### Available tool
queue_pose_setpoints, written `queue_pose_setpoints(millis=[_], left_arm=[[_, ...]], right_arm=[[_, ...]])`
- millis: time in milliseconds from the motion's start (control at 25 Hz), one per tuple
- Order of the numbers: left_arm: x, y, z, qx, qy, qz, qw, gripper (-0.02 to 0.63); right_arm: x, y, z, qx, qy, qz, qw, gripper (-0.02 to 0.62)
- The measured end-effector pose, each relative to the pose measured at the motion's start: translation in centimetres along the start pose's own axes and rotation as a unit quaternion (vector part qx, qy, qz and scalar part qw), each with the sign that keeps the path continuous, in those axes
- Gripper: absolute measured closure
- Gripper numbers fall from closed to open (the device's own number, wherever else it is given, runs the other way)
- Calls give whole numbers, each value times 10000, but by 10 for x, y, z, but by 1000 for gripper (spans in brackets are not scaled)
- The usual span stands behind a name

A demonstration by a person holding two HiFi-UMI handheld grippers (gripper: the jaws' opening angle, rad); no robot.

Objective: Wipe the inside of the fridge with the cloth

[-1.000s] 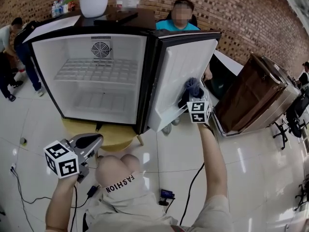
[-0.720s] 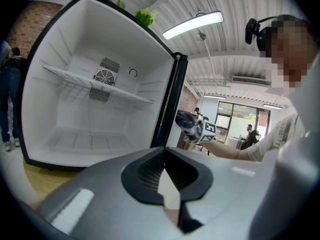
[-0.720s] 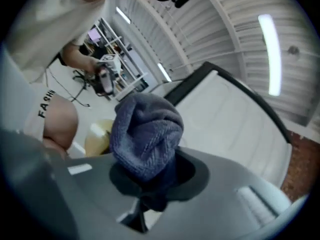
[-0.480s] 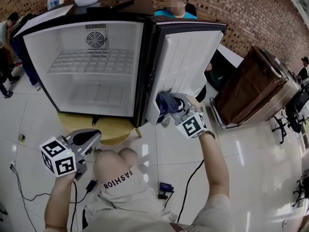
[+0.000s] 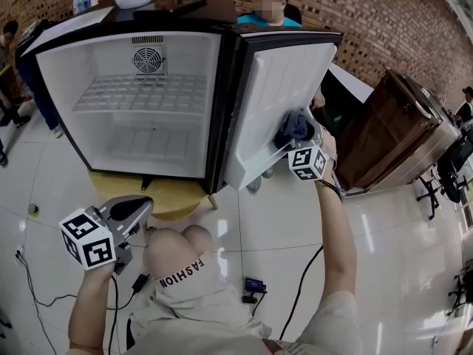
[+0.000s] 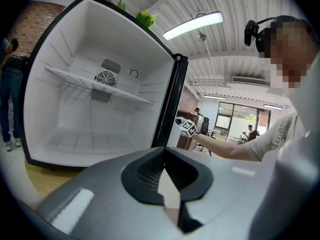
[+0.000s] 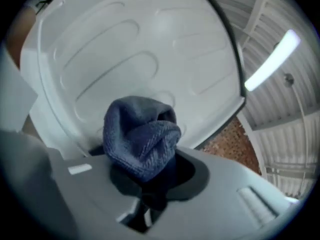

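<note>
The small fridge [image 5: 133,109] stands open, its white inside holding a wire shelf [image 5: 140,95] and a fan grille. Its door [image 5: 277,87] hangs open to the right. My right gripper [image 5: 298,137] is shut on a bunched blue cloth [image 5: 293,127] and presses it on the door's inner liner, low at its right side. In the right gripper view the cloth [image 7: 142,136] bulges out of the right gripper [image 7: 150,171] against the ribbed liner [image 7: 140,54]. My left gripper [image 5: 142,205] hangs shut and empty at the lower left, in front of the fridge [image 6: 90,109], away from it; in its own view the left gripper [image 6: 163,152] shows its jaws closed.
The fridge sits on a low round wooden table [image 5: 174,202]. A brown cabinet [image 5: 388,143] lies tilted at the right. A person [image 5: 270,6] sits behind the fridge. My knee [image 5: 181,261] is below, and a black cable [image 5: 295,291] with a small device [image 5: 255,283] lies on the tiled floor.
My right gripper swept the cloth left and down along the door's lower edge, then back right and up to its lower right part. The left gripper stayed put.
</note>
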State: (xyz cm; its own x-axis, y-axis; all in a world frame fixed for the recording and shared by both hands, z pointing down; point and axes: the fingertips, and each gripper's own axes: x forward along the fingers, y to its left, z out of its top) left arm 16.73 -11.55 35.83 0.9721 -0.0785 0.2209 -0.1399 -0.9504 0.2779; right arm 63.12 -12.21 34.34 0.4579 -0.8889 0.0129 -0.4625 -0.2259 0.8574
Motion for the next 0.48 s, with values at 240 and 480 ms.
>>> queue_pose_setpoints(millis=[240, 480], left_arm=[[6, 1, 0, 34, 31, -39, 10000, 601], [11, -6, -8, 38, 143, -133, 9998, 601]], right_arm=[[-136, -50, 65, 2314, -1726, -536, 9559, 538], [-182, 68, 103, 2003, -2282, 888, 9486, 538]])
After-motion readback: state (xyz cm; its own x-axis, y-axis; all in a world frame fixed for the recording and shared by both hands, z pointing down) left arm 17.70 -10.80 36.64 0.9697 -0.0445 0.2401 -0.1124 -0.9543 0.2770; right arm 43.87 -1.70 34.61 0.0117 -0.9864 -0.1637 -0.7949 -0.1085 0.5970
